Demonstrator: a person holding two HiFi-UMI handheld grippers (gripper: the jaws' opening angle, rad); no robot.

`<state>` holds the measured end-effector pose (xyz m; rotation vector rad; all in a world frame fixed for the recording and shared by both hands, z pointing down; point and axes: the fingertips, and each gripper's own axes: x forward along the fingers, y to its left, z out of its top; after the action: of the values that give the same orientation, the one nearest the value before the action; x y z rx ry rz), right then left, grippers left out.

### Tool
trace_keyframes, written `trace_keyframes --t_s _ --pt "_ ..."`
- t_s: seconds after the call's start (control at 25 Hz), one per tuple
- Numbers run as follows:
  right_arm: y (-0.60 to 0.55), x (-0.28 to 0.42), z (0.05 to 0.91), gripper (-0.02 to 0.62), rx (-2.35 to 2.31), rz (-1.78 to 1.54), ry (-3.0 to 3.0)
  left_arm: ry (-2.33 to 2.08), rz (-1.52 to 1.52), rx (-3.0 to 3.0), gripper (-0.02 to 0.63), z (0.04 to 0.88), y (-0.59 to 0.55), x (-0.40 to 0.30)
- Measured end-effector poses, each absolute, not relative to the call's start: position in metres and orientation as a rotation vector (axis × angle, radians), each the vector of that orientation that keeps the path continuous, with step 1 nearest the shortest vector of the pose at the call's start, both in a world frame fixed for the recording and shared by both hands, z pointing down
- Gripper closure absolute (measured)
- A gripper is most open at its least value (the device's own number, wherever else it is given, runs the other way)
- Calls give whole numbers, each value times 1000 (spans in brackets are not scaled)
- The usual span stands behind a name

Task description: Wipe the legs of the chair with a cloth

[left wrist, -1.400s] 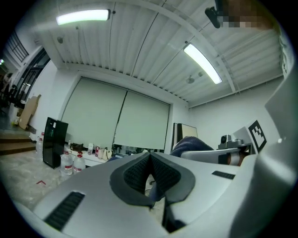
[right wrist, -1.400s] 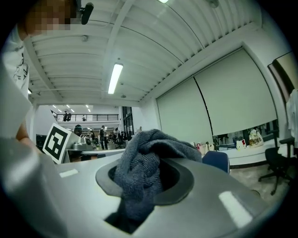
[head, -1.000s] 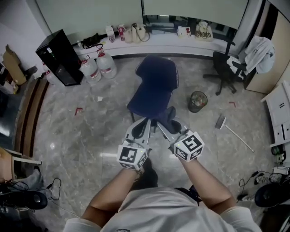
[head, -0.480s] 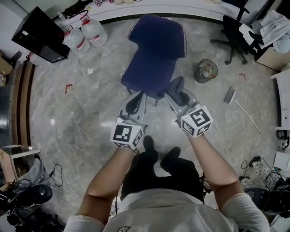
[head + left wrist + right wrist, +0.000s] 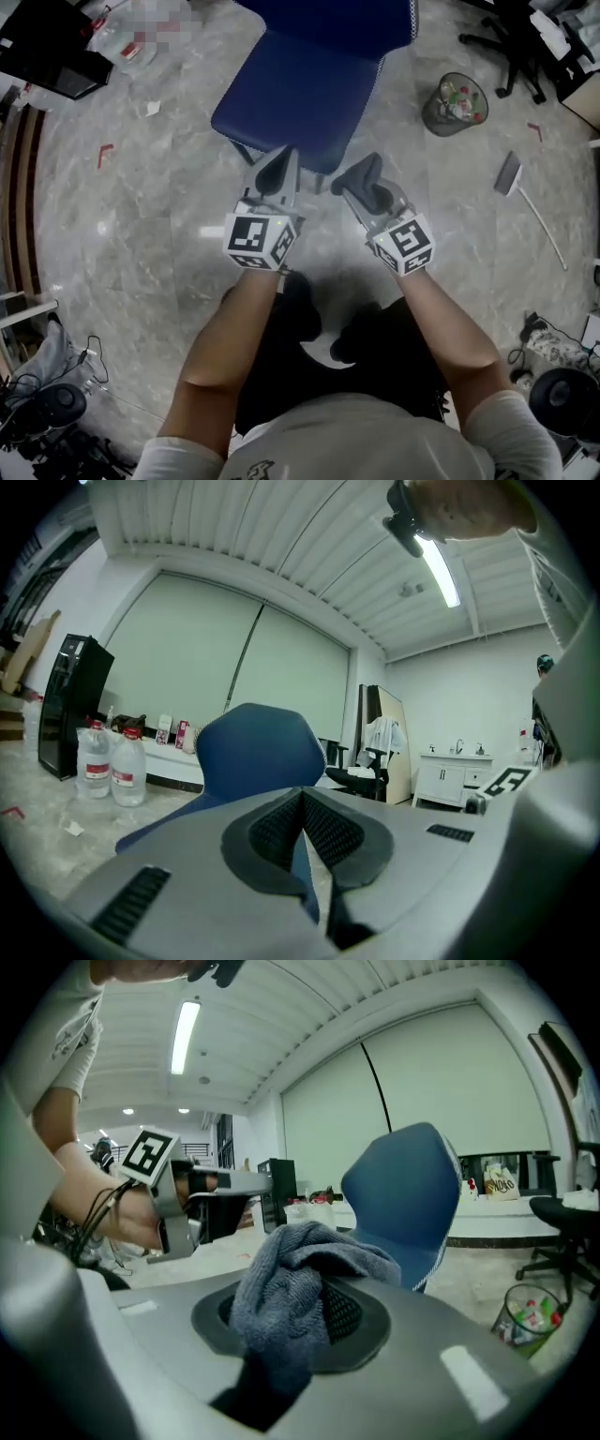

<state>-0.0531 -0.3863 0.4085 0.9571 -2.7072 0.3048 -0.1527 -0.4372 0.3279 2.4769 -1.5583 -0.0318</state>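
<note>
A blue chair (image 5: 305, 89) stands on the marble floor just ahead of both grippers; one thin leg (image 5: 317, 180) shows under the seat's near edge. My right gripper (image 5: 359, 176) is shut on a grey terry cloth (image 5: 295, 1283), which bunches up between its jaws. The left gripper (image 5: 278, 169) is shut with nothing in it, level with the right one and a hand's width to its left. Both tips hover near the seat's front edge, apart from it. In the left gripper view the chair's back (image 5: 255, 750) rises beyond the closed pads (image 5: 281, 832).
A wire waste bin (image 5: 454, 103) and a long-handled broom (image 5: 525, 192) lie to the right of the chair. An office chair (image 5: 511, 37) stands at the far right, a black cabinet (image 5: 47, 56) and water bottles (image 5: 112, 766) at the far left. Cables (image 5: 56, 403) trail bottom left.
The view has closed in on the chair and tipped further down. Both grippers stay side by side in front of the seat, the right one still holding the cloth.
</note>
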Motion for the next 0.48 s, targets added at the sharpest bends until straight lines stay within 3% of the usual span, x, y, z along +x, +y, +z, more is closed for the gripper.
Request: trace_keyframes --t_s 0.28,0.48 --pt "-393 -56 631 497 813 340 -2602 -1530 16 2500 601 468 -466 -132" --pt "-416 -80 689 495 814 345 -2630 -1457 138 2542 601 523 -480 -125"
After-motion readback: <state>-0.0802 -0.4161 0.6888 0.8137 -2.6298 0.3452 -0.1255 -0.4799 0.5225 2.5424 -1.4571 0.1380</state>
